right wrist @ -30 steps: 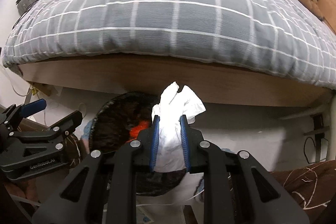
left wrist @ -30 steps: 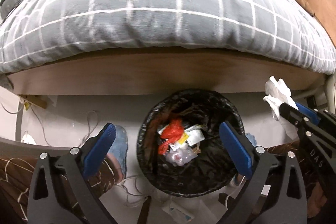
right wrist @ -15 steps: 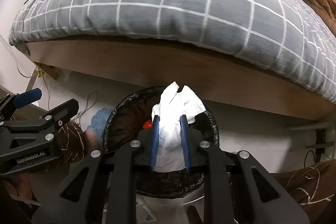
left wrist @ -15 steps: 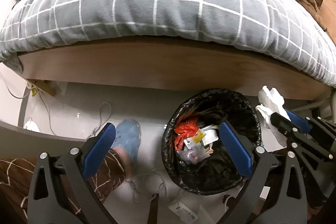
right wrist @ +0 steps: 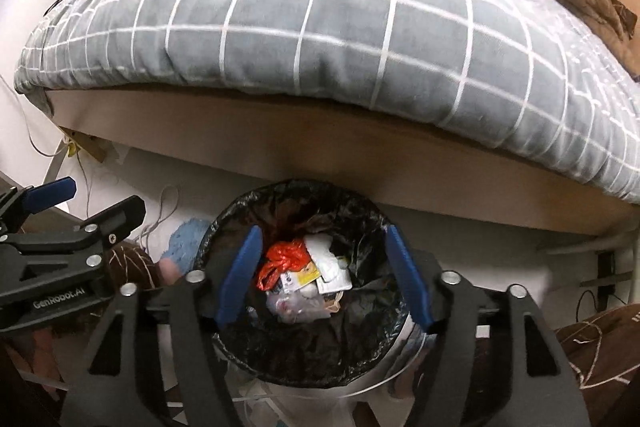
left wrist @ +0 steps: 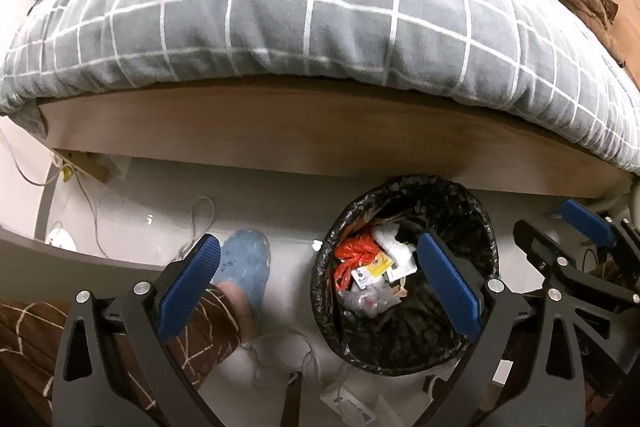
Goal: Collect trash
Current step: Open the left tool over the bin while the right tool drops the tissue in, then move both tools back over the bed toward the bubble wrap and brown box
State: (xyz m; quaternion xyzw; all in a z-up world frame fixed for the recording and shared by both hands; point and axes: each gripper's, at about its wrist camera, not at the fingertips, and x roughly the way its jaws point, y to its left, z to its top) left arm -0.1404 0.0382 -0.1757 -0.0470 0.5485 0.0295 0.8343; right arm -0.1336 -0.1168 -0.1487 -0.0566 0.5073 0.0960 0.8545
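The trash bin [right wrist: 304,291] stood on the floor just in front of the bed frame [right wrist: 360,163], lined with a crinkled black bag whose rim folded over the top. Inside lay a small heap: a red-orange plastic bag [right wrist: 282,259], a crumpled white tissue [right wrist: 320,247] beside it, a yellow packet [right wrist: 306,273] and some clear wrapping lower down. In my left view the bin [left wrist: 404,271] sat to the right of centre, with the same red bag [left wrist: 354,255] and white tissue [left wrist: 390,239] showing in it.

My right tool [right wrist: 322,273] hung directly over the bin's mouth, its blue pads [right wrist: 240,275] spread wide with nothing between them. My left tool [left wrist: 316,291] was held off to the side, pointing toward the floor between my blue slipper [left wrist: 244,267] and the bin, its fingers likewise wide apart and empty. Each tool showed at the edge of the other's view. Above, the grey checked duvet [right wrist: 320,27] draped over the bed.
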